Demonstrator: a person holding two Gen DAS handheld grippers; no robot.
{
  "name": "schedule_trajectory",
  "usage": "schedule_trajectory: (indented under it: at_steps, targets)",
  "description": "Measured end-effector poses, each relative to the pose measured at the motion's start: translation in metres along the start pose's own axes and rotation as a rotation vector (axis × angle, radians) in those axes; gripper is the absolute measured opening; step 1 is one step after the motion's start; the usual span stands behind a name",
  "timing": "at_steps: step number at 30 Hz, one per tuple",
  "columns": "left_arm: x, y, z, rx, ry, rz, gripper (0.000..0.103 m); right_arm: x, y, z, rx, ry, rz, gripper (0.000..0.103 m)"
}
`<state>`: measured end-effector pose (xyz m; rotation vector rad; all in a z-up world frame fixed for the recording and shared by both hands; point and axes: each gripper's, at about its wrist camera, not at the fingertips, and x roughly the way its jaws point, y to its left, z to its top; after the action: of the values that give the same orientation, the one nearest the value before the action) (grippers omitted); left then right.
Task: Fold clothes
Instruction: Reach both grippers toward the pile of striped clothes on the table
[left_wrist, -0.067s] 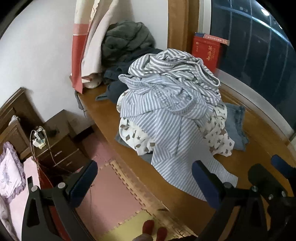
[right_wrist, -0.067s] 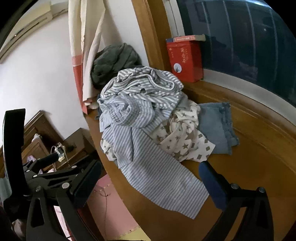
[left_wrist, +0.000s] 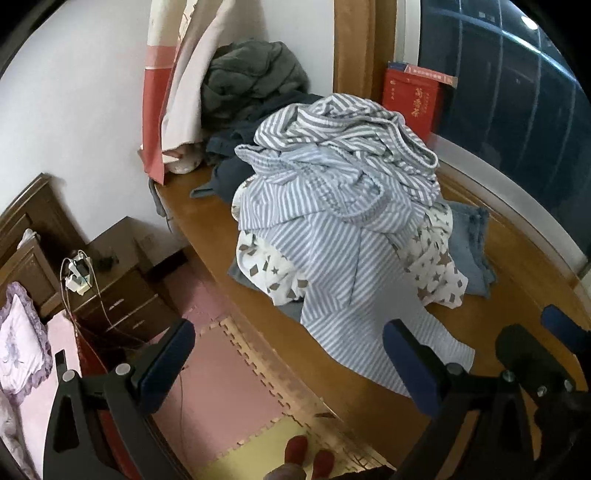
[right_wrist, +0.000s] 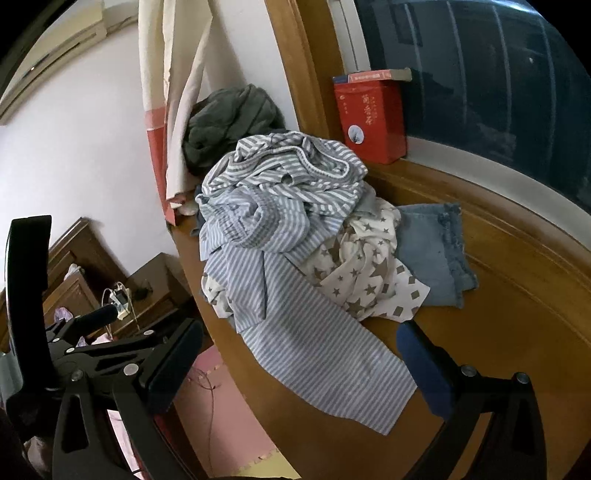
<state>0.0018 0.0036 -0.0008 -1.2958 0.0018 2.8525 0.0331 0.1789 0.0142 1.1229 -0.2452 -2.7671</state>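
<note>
On wooden ledge (left_wrist: 207, 221): clothes pile (left_wrist: 332, 206) | room: foam mats (left_wrist: 229, 384) | both grippers' fingers released, empty

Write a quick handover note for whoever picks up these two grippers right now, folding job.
Left hand-held gripper: open, empty, above the ledge's front edge.
Right hand-held gripper: open, empty, just short of the pile.
Clothes: unfolded heap on the curved wooden window ledge. Wide-striped grey-white top on top, pale blue pinstriped shirt trailing towards the grippers, white star-print garment beneath, light blue denim piece lying flat at the side.
Done: nothing folded.
Left: everything; the pinstriped shirt is nearest.
</note>
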Motion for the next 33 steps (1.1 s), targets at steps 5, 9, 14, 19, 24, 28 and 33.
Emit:
schedule_trajectory:
  at_steps: [5, 9, 14, 19, 24, 28, 33]
  targets:
    - [-0.001, -0.007, -0.004, 0.028, 0.031, 0.015, 0.103, 0.002, -0.006, -0.001, 0.008, -0.017, 0.010, 0.103]
    - [-0.004, -0.017, -0.006, 0.021, 0.025, 0.015, 0.103, -0.005, -0.011, -0.002, 0.000, -0.025, 0.021, 0.103]
    - [-0.004, -0.018, -0.011, 0.002, 0.038, 0.017, 0.103, -0.005, -0.020, -0.002, 0.001, -0.003, 0.041, 0.103]
    - [-0.004, -0.018, -0.016, -0.016, 0.051, 0.019, 0.103, 0.000, -0.024, -0.009, 0.004, 0.005, 0.072, 0.103]
    - [-0.005, -0.009, -0.013, -0.037, 0.037, 0.027, 0.103, 0.008, -0.024, -0.006, 0.018, 0.019, 0.084, 0.103]
    - [0.002, -0.002, -0.007, -0.031, 0.034, 0.019, 0.103, 0.015, -0.017, -0.003, 0.008, 0.012, 0.066, 0.103]
    - [0.020, 0.008, 0.010, -0.006, 0.040, -0.006, 0.103, 0.032, -0.006, 0.009, -0.014, 0.004, 0.019, 0.103]
